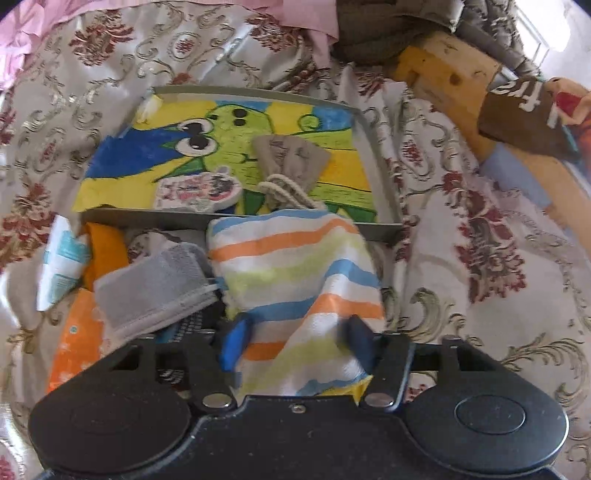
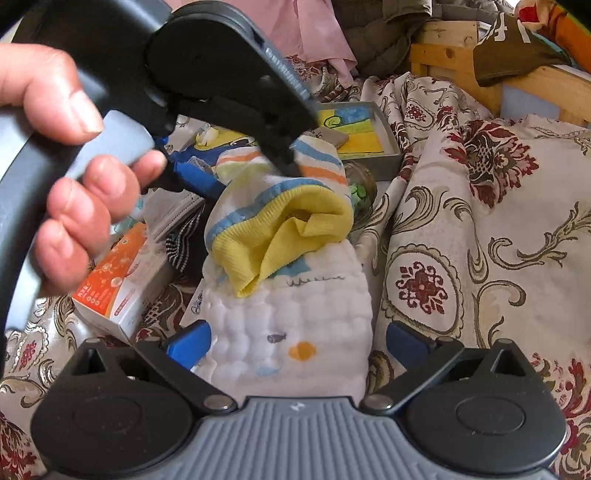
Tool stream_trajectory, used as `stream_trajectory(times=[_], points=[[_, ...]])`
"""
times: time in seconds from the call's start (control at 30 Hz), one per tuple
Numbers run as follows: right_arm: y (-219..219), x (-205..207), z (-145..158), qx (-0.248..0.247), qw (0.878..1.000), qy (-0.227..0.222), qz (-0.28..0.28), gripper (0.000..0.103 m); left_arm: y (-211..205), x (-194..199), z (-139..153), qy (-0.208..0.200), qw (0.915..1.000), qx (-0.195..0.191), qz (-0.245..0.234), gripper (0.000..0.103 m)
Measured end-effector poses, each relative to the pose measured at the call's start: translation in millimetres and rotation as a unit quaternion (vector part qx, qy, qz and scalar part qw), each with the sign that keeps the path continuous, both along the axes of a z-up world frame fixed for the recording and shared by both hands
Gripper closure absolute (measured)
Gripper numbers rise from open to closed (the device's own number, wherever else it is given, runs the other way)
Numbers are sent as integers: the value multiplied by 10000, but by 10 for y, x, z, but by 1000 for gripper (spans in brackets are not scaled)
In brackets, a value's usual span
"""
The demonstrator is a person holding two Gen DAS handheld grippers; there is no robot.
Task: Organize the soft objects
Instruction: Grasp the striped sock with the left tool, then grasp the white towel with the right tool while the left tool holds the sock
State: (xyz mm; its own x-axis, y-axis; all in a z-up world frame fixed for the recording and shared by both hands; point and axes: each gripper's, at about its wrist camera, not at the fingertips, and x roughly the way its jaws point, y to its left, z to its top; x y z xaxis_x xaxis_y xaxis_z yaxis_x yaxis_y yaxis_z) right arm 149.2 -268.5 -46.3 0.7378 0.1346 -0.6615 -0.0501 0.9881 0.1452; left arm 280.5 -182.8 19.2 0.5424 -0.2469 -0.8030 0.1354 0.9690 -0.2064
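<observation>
Nearest in the left wrist view, the left gripper [image 1: 297, 341] is seen with its blue-padded fingers [image 1: 234, 341] closed against a white sock striped in orange, blue and lime with a yellow ribbed cuff [image 1: 295, 273]; the sock is held between the pads and its far end is draped over the near wall of a shallow grey tray [image 1: 384, 230]. In the right wrist view, the right gripper [image 2: 295, 347] is shown with its jaws standing wide apart around a white quilted cloth with small printed figures [image 2: 295, 332], neither pad pressing on it; the sock's yellow cuff is laid on the far end of this cloth. A hand [image 2: 70, 166] is seen at upper left of that view, wrapped round the handle of the left gripper. To the left of the sock, a folded grey towel [image 1: 155, 280], an orange and white carton [image 2: 118, 284] and a white and teal packet [image 1: 62, 258] are heaped together. Inside the tray, a bright crayon drawing in yellow, blue and green [image 1: 155, 155] lines the floor, and on it lie a beige drawstring pouch [image 1: 291, 166] and a small round printed pad in pink and white [image 1: 199, 188]. Everything rests on a cream bedspread patterned with dark red flowers and olive scrolls [image 1: 461, 229]. Farthest off, pink fabric [image 1: 303, 14] and a pale wooden frame [image 1: 454, 81] are visible.
</observation>
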Motion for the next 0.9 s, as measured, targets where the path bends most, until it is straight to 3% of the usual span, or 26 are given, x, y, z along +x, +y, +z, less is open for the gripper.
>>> stream_trajectory(times=[0.13,0.3,0.67,0.9], points=[[19,-3,-4,-36,10000,-1,13,0,109,1,10,-21,9999,-73,71,81],[29,8,-20,-90,9999,47,4,0,201,-53,15,-133,9994,-322,76,95],[31,-11,4,-45,10000,17,47,0,427,-277,106,-264,9993,-251,-99,98],[44,5,-9,-83,9999,40,79,0,594,-267,-26,-163,9986,-478,-121,95]])
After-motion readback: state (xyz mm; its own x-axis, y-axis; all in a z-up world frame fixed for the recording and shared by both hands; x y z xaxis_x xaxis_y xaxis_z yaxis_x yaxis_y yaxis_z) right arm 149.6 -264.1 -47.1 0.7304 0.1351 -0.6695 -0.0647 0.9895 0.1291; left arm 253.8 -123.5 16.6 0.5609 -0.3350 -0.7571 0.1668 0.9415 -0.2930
